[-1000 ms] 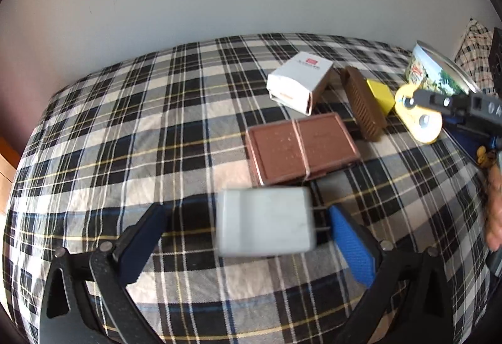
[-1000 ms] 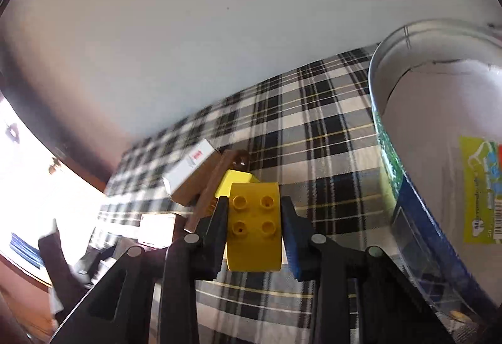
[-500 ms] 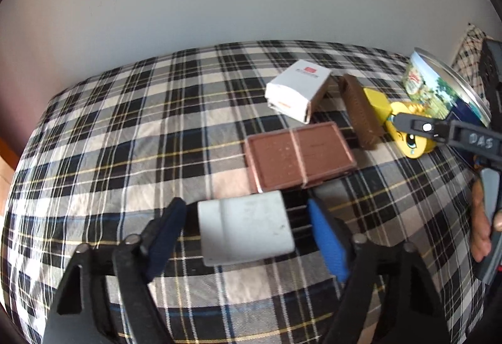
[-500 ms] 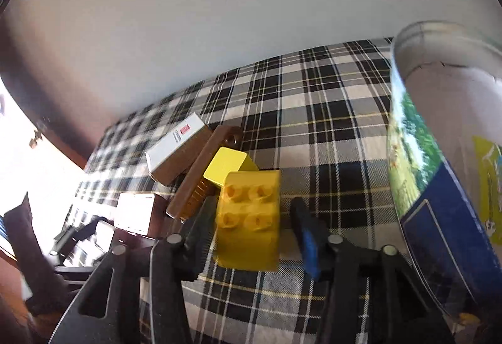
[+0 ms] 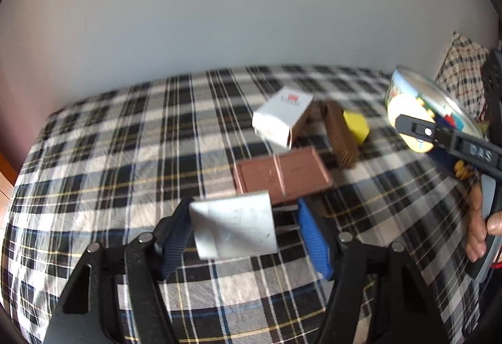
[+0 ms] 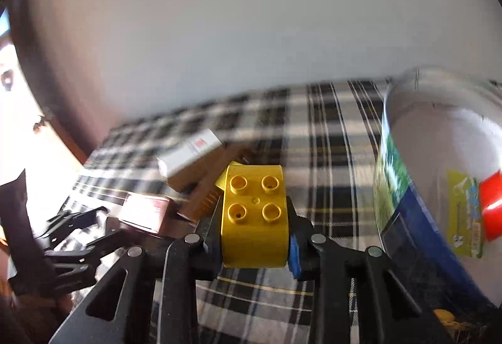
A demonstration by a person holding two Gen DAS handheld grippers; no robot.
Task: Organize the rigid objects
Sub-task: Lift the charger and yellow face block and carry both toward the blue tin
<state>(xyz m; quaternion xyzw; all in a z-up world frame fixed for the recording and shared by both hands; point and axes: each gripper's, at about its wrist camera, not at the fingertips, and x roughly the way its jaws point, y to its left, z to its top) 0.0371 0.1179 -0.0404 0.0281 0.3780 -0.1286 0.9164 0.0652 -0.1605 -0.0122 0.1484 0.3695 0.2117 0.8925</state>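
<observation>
Right wrist view: right claw [image 6: 255, 229] has just closed, clamping the yellow brick [image 6: 254, 218].

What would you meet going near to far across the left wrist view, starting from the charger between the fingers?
White charger → brown tray → white carton.

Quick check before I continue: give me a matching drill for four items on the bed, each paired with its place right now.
Items:
1. yellow brick
2. grey adapter
3. brown slab
4. white box

Places:
A. flat on the plaid cover, just beyond the grey adapter
B. clamped in the right gripper
C. leaning by the brown comb-like piece
D. between the left gripper pads

Pairs: 1-B, 2-D, 3-A, 4-C
</observation>
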